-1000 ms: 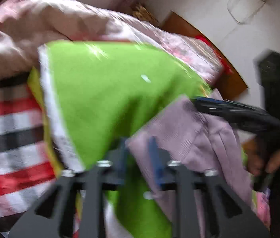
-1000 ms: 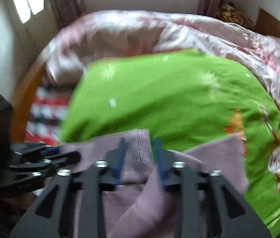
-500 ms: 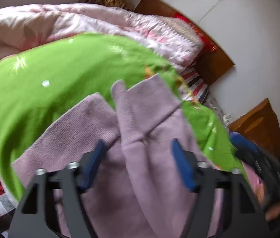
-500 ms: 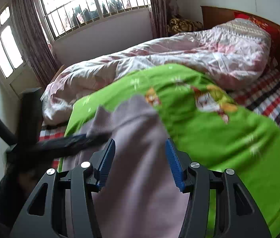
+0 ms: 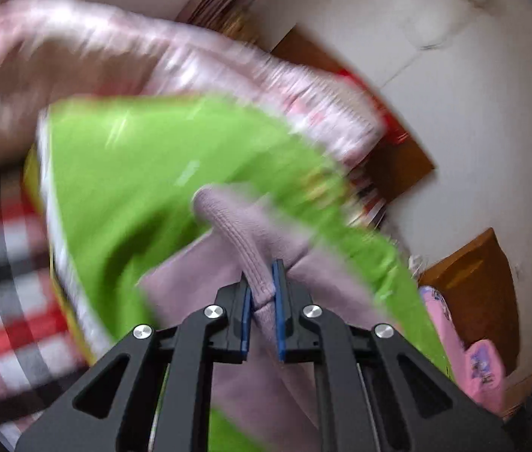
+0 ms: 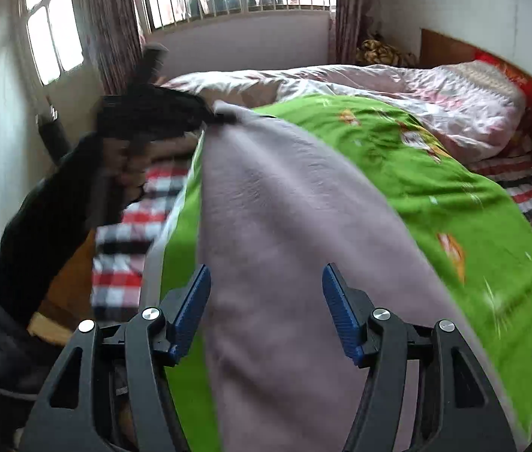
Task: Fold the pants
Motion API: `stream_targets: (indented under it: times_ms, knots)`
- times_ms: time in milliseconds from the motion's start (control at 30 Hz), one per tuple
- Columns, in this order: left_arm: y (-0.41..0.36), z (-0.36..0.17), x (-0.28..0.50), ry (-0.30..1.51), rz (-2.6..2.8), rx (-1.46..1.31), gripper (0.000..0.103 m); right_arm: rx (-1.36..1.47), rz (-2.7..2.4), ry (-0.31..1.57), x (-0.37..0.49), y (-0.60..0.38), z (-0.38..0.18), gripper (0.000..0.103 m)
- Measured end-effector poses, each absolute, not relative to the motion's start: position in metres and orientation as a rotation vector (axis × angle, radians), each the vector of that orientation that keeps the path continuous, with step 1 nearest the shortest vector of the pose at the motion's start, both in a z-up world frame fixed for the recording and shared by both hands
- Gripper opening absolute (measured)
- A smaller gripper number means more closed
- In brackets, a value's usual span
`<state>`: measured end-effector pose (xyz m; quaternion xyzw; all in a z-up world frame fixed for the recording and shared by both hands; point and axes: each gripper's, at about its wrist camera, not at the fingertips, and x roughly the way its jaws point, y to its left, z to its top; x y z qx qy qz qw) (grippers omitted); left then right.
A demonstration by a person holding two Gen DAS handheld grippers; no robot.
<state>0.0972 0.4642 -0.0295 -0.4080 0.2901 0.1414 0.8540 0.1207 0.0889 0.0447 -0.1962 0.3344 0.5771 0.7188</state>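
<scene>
At the bottom centre of the left wrist view the left gripper has its blue pads pressed together on a ribbed edge of the pants, a thick mauve band that runs up and away from the pinch toward the middle of the frame, so that end of the garment is firmly held. In the right wrist view the right gripper sits at the bottom of the frame with its blue pads spread wide apart, and the pants pass as a long smooth strip between them; I cannot tell whether either pad touches the cloth. That strip stretches from the lower centre up to the upper left of the frame, where the left gripper, dark and blurred, holds its far end raised above the bed. Beyond and beneath the pants lies a green blanket across the middle of the frame, with a checked sheet at the left and a pink quilt heaped toward the window at the top. Judging by this, the folding is at an early stage: the pants appear lifted and drawn out lengthwise, with no finished fold visible, and laying them flat, doubling them over and smoothing them remain to be done.
</scene>
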Motion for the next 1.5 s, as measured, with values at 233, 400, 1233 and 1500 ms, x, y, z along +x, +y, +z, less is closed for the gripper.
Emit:
stream_targets:
  times_ms: [233,400,1233,1500]
  knots:
    - [0.469,-0.061,0.093,0.569,0.234,-0.894,0.019,-0.427,1.147,0.847,0.082,0.028,0.009,0.038]
    - [0.470,-0.064,0.090,0.565,0.231,-0.906,0.020,-0.485,1.113,0.809,0.063,0.017,0.000,0.028]
    - [0.452,-0.001,0.080,0.479,0.226,-0.744,0.009,-0.466,1.101,0.659,0.069,0.006,0.035,0.003]
    - [0.469,-0.057,0.091,0.659,0.278,-0.784,0.010,-0.513,1.180,0.744,0.058,0.011,0.008,0.003]
